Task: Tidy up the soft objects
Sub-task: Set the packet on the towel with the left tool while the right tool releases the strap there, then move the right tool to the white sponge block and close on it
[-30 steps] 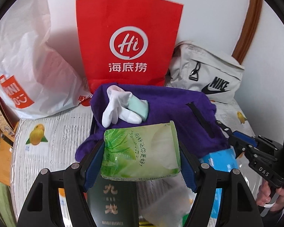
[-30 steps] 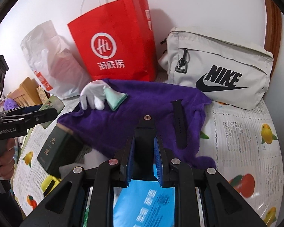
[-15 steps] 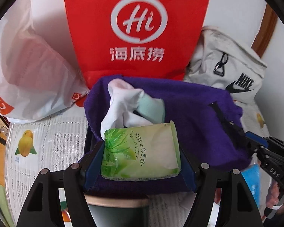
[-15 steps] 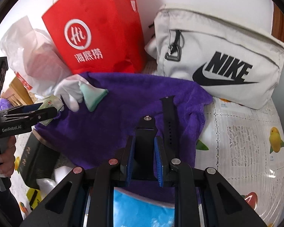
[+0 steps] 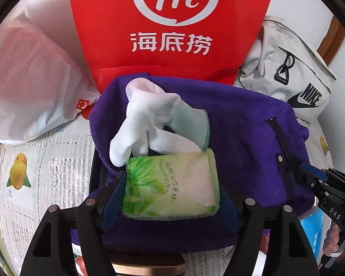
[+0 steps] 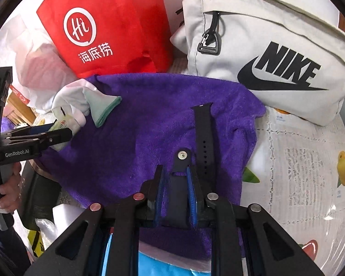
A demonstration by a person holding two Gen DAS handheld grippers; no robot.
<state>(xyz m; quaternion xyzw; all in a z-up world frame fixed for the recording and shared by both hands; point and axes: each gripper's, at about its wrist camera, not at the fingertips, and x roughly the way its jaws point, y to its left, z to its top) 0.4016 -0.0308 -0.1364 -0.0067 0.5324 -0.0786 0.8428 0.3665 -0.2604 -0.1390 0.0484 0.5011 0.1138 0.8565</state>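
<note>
Left hand-held gripper (image 5: 171, 188) is grasping a green tissue pack (image 5: 170, 186) over the purple towel (image 5: 241, 133), just beside the white glove (image 5: 147, 117). Right hand-held gripper (image 6: 176, 184) is clenching a black piece (image 6: 178, 197), next to the watch strap (image 6: 204, 135) on the towel.

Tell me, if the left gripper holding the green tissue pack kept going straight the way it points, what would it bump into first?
Most likely the white glove, which lies on the purple towel just beyond the green tissue pack in the left gripper. Depth is hard to judge; the pack may meet the towel at almost the same moment.
</note>
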